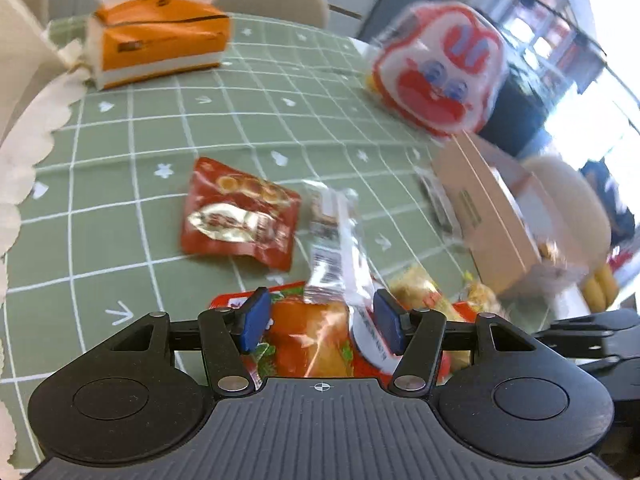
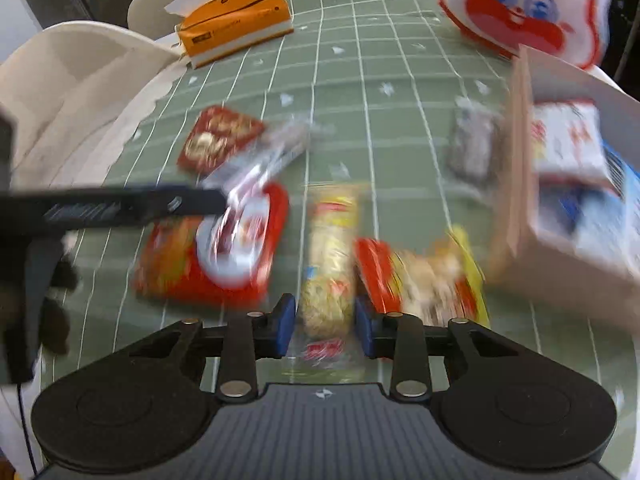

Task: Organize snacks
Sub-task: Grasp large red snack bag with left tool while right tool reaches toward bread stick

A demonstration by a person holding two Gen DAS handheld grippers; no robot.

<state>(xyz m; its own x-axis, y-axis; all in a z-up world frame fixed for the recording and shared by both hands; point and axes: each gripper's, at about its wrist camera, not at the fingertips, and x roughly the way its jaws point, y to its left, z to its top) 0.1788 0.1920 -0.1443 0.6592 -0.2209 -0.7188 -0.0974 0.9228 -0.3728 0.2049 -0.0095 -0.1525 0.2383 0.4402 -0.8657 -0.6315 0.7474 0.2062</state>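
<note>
The left gripper (image 1: 320,322) hangs over a big red snack bag (image 1: 312,344) with its two blue pads (image 1: 256,318) spread wide. The pads stand on either side of a clear wrapped packet (image 1: 340,248) that lies partly on the red bag, and they do not press it. Just ahead of this gripper and a little to its left lies one dark red pouch (image 1: 240,216) flat on the green checked tablecloth (image 1: 160,128). Far ahead on the left stands one orange tissue box (image 1: 160,40).

The right gripper (image 2: 325,326) has its two blue pads (image 2: 286,328) close beside one long yellow noodle packet (image 2: 332,264), one pad on each side of its near end. The picture is blurred, so I cannot tell for sure if the pads press the packet or only stand next to it. Directly to the right of this gripper lies one red and yellow snack bag (image 2: 420,280). Further right stands one cardboard box (image 2: 560,200), open on top, with at least two packets inside, one white with red print (image 2: 568,140) and one blue and white (image 2: 624,196). Just before the box wall lies one small grey packet (image 2: 472,148).

Ahead on the right, past the box, there is one large white bag with a red cartoon face (image 2: 524,8).

So on the cloth outside the box I count six loose snacks.
</note>
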